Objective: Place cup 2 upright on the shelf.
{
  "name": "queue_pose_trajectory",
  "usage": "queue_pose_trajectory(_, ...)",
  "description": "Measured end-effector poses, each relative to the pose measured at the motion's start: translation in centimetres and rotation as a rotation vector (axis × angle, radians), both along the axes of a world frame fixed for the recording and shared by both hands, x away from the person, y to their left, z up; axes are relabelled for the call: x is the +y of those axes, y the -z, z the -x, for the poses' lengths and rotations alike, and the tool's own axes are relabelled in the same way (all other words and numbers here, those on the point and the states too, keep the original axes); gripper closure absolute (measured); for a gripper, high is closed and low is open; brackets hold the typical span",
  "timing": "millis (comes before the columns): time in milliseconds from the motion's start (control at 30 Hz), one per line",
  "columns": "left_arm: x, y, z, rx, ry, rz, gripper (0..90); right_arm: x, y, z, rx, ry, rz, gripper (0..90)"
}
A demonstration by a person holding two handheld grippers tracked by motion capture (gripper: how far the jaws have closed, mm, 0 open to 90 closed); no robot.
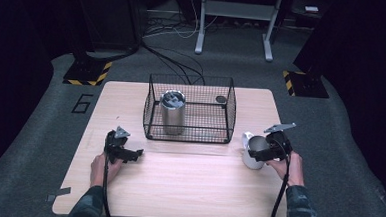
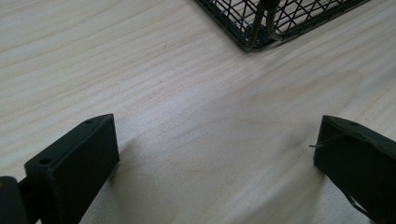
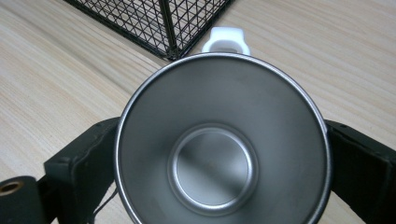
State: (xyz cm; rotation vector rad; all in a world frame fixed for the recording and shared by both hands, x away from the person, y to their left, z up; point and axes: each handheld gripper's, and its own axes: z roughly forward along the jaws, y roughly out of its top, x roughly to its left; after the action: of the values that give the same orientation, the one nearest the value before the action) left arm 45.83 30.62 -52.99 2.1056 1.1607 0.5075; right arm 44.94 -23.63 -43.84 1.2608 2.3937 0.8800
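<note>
Right gripper [image 1: 257,153] clamped on a white mug [image 1: 253,152] with a steel lining. Right gripper view: mug [image 3: 219,140] sits squarely between the two black jaws, one jaw pressed against each side of its wall, rim facing the camera, bare steel bottom visible inside. White handle [image 3: 226,41] points straight ahead of the jaws, away from the camera. Past the handle, just beyond the jaw tips, stands a corner of the black wire basket [image 3: 163,23]; mug and basket look close but whether they touch cannot be told.

High view: mug is near the basket's [image 1: 189,108] front right corner, outside it, low over or on the wooden table [image 1: 177,183]; which of the two cannot be told. Right hand [image 1: 285,166] grips the tool from behind.

Left gripper [image 1: 128,155] held by the left hand [image 1: 103,166], well apart from the mug. Left gripper view: jaws spread wide, nothing between them but bare tabletop [image 2: 187,116]. Ahead of the jaws and off toward the right one, a bottom corner of the basket [image 2: 261,28] rests on the wood.

Inside the basket, toward its left half, a tall steel canister [image 1: 173,112] stands upright. Small dark round object [image 1: 221,99] lies in the far right corner of the basket.
</note>
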Motion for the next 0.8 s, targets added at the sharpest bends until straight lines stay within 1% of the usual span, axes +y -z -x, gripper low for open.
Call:
queue_pose_trajectory(33, 0.0, 0.0, 0.0, 0.003, -0.004, 0.005, 0.0, 0.0, 0.0, 0.0, 0.001, 0.0, 0.0, 4.7)
queue_pose_trajectory(67, 0.0, 0.0, 0.0, 0.001, -0.001, 0.001, 0.0, 0.0, 0.0, 0.0, 0.001, 0.001, 0.0, 4.7)
queue_pose_trajectory(167, 0.0, 0.0, 0.0, 0.002, -0.004, 0.004, 0.0, 0.1, 0.0, 0.2, -0.001, 0.026, -0.006, 5.1)
queue_pose_trajectory(200, 0.0, 0.0, 0.0, 0.003, -0.004, 0.005, 0.0, 0.1, 0.1, 0.2, -0.01, 0.024, -0.008, 5.2)
queue_pose_trajectory(267, 0.0, 0.0, 0.0, 0.006, -0.006, 0.006, 0.0, 0.1, 0.1, 0.2, -0.01, 0.025, -0.008, 5.3)
queue_pose_trajectory(333, 0.0, 0.0, 0.0, 0.003, -0.006, 0.002, 0.0, 0.1, 0.1, 0.2, -0.011, 0.019, -0.007, 5.4)
queue_pose_trajectory(367, 0.1, -0.1, 0.0, 0.009, 0.005, -0.013, 0.0, 0.2, 0.1, 0.3, -0.012, 0.028, -0.008, 5.4)
queue_pose_trajectory(467, 0.1, -0.1, 0.0, 0.01, 0.006, -0.007, 0.0, 0.3, 0.0, 0.4, -0.017, 0.037, 0.001, 5.5)
queue_pose_trajectory(500, 0.1, -0.1, 0.0, 0.011, 0.007, -0.01, 0.0, 0.4, -0.1, 0.5, -0.024, 0.043, -0.003, 5.5)
queue_pose_trajectory(533, 0.1, -0.1, 0.0, 0.009, 0.006, -0.007, 0.0, 0.4, -0.2, 0.6, -0.024, 0.039, -0.001, 5.5)
queue_pose_trajectory(633, 0.1, -0.1, 0.0, 0.009, 0.006, -0.007, 0.0, 0.5, -0.7, 1.0, -0.038, 0.052, -0.015, 5.5)
queue_pose_trajectory(667, 0.1, -0.1, 0.0, 0.01, 0.007, -0.008, 0.0, 0.5, -0.8, 1.1, -0.04, 0.053, -0.013, 5.5)
queue_pose_trajectory(700, 0.1, -0.1, 0.0, 0.009, 0.006, -0.007, 0.0, 0.5, -1.0, 1.2, -0.035, 0.043, -0.008, 5.5)
queue_pose_trajectory(800, 0.1, -0.1, 0.0, 0.009, 0.008, -0.009, 0.0, 0.6, -1.5, 1.5, -0.033, 0.048, -0.003, 5.5)
